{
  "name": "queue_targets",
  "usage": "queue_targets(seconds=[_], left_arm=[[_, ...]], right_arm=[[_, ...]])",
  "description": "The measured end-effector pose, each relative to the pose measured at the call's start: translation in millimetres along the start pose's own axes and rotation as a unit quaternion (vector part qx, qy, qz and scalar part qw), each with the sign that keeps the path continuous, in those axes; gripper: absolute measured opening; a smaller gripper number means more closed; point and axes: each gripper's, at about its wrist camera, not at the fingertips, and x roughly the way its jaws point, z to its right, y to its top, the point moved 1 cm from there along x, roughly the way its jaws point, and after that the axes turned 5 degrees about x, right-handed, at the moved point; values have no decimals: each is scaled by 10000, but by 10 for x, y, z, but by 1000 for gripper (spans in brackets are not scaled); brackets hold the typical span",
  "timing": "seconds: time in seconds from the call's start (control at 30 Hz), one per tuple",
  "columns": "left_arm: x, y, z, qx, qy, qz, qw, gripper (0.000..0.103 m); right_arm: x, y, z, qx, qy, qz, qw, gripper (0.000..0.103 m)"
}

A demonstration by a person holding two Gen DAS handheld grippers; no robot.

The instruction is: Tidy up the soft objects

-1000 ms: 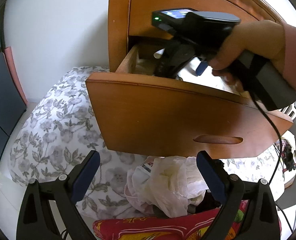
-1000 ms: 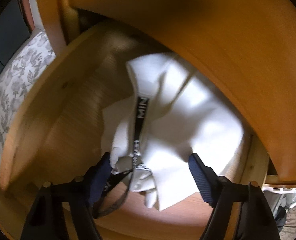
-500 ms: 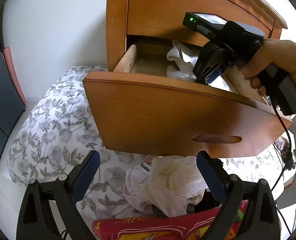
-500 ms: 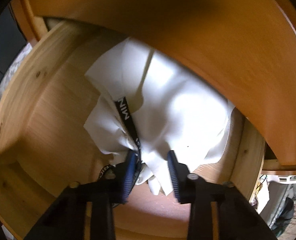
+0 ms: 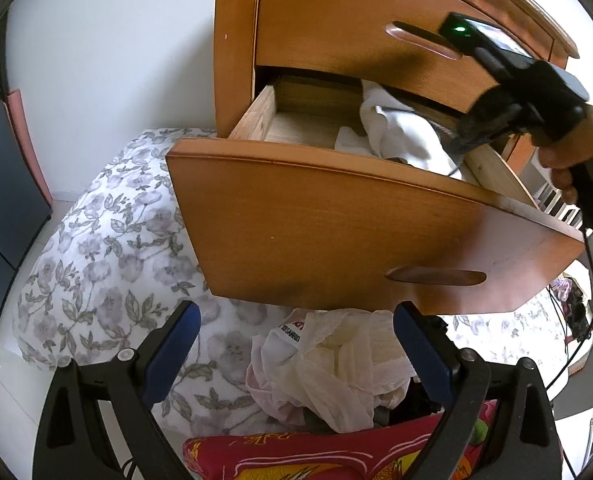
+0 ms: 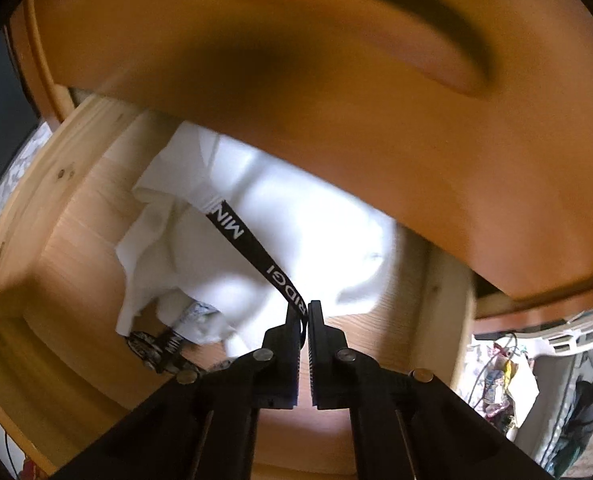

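A white garment (image 6: 256, 216) with a black lettered waistband strap (image 6: 252, 246) lies in the open wooden drawer (image 5: 376, 216). My right gripper (image 6: 305, 312) is shut on the strap and holds it taut above the drawer floor. In the left wrist view the garment (image 5: 400, 132) rises out of the drawer under the right gripper's body (image 5: 528, 96). My left gripper (image 5: 296, 344) is open and empty, below the drawer front, over a pile of white and pink clothes (image 5: 336, 368) on the bed.
The closed upper drawer (image 5: 376, 32) hangs right above the open one. A floral bedspread (image 5: 108, 248) lies at the left. A red patterned cloth (image 5: 316, 456) lies at the bottom. A small dark item (image 6: 152, 348) sits on the drawer floor.
My right gripper has gone from open to shut on the black strap and has drawn back up and out, pulling the garment with it. The left gripper has barely moved.
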Motion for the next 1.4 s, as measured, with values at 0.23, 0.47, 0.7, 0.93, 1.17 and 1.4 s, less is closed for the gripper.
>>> queue_targets(seconds=[0.23, 0.47, 0.7, 0.93, 1.17, 1.4], left_arm=[[-8, -8, 21, 56, 101, 11, 9999, 97], [-1, -4, 36, 94, 156, 13, 9998, 97], [3, -6, 31, 103, 164, 6, 9998, 97], [-8, -7, 48, 142, 181, 13, 9997, 97], [-7, -5, 45, 127, 148, 9, 9998, 97], [-5, -7, 31, 91, 109, 10, 9999, 97]], right_arm=[[-185, -297, 184, 68, -273, 318, 9991, 4], [-239, -477, 449, 306, -465, 235, 9982, 4], [-391, -754, 967, 634, -512, 111, 9966, 4], [-326, -884, 939, 702, -156, -46, 9974, 5], [-346, -726, 706, 911, 626, -212, 9936, 36], [-630, -494, 326, 769, 1073, 153, 9911, 55]])
